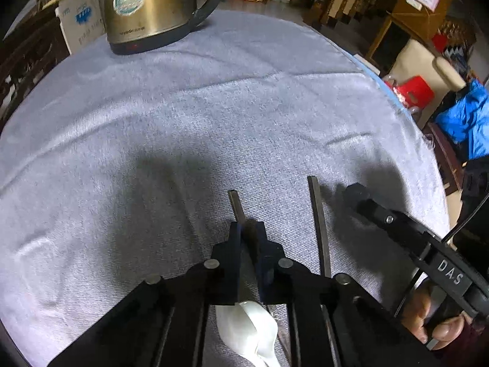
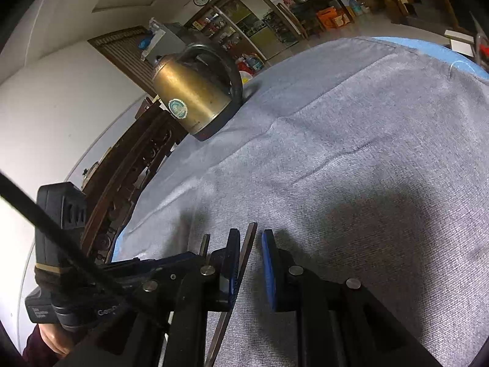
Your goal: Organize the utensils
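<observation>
grey cloth, two dark sticks and a white spoon

cluttered storeroom-ish background all round, shelves and boxes along the top edge, and a table covered in a grey-blue towel [image 1: 214, 116] filling most of the left wrist view. a brass-coloured kettle [image 1: 149, 9] stands at the upper left of the frame on the cloth. bottom centre, the left gripper [image 1: 248, 229] has its jaws pinched together on a thin dark stick [image 1: 237, 206], looks like a chopstick, whose end pokes out above the fingertips toward the middle of the frame. under the gripper, at the bottom edge, a white spoon [image 1: 250, 327] lies on the cloth, partly hidden by the black linkage. just to the right a second dark chopstick [image 1: 319, 229] runs from lower centre up toward mid-frame, apart from the first one. the right gripper [image 1: 356, 197] comes in from the lower right with its tip near that second stick, and a hand [image 1: 437, 321] shows behind it in the bottom right corner.

right wrist view: same towel [image 2: 351, 153] across the right side, kettle [image 2: 195, 98] tilted in the upper left, wall and a clock behind it. the right gripper [image 2: 249, 238] at bottom centre has blue-padded jaws a little apart, with the second chopstick [image 2: 241, 266] slanting between them against the left pad; can't tell if it's actually clamped. the first stick's end [image 2: 204, 244] peeks out just left of that, above the left gripper's body [image 2: 146, 270]. a hand [image 2: 52, 336] sits in the bottom left corner.
</observation>
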### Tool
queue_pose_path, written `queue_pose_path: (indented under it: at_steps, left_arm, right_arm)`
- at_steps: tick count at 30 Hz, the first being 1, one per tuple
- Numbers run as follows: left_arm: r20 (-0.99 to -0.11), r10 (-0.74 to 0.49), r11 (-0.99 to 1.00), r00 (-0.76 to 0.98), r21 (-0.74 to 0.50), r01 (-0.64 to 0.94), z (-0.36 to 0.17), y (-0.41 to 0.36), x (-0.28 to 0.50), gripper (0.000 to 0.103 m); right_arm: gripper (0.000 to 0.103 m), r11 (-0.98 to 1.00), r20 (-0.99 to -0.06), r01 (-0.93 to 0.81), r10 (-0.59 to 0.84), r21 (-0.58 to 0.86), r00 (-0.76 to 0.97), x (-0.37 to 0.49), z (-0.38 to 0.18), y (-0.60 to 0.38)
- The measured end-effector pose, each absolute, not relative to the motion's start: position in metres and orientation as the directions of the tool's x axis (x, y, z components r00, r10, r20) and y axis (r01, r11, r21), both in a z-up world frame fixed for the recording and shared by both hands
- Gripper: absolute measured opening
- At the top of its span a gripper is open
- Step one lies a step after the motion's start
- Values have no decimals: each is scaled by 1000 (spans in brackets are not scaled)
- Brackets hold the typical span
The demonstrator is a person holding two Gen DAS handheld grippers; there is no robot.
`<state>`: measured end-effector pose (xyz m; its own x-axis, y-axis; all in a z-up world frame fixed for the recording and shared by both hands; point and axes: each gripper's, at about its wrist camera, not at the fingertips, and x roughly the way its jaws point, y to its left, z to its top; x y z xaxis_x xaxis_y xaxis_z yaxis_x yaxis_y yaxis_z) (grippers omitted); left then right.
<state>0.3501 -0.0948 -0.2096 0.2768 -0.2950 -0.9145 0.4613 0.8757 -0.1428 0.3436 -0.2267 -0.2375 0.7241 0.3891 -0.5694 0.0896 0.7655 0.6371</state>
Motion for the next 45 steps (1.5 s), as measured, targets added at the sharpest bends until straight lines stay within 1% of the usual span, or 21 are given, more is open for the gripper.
queue_pose_path:
  at_steps: [6,10,16,23,29,32,35,38,41,43,45]
  left_arm:
    - [-896,-319,891,309,-172,421,-208,-92,351,6]
    - [-852,-369,893,370,-215,395,-185,-82,350,5]
    - [-806,-396,897,440,-238,372,-151,-60,343,5]
    - [-778,-401,903,484,-246,351,-124,-33,334,5]
    - [-779,-376,920,502,-249,303,-118,-3,317,5]
    - [-776,-371,924,510,-254,286,-117,12,308,5]
    - [-772,-373,924,515,-261,279,-116,23,301,5]
    - [-772,-372,925,515,-264,273,-117,32,297,5]
    - [-770,-369,927,521,-263,267,-117,36,295,5]
    - [-766,-370,927,526,-270,260,-114,38,294,5]
    - [-757,-370,927,538,-267,262,-112,39,292,5]
  right_arm:
    - [17,759,-571,101,387,643,724,343,-239,-228]
    - [17,751,-572,112,388,651,723,343,-240,-230]
    - [17,749,-574,116,388,653,721,342,-241,-231]
    - [17,748,-575,121,385,652,722,341,-241,-232]
    - [17,753,-585,131,377,645,718,341,-242,-231]
    - [17,764,-603,137,371,630,706,342,-241,-228]
    - [19,771,-625,132,390,624,677,343,-242,-223]
    - [24,826,-665,99,369,555,649,341,-233,-213]
    - [24,838,-691,77,389,540,610,346,-221,-209]
    - [27,866,-726,80,360,494,585,356,-208,-206]
    - [29,895,-791,90,335,437,511,372,-203,-202]
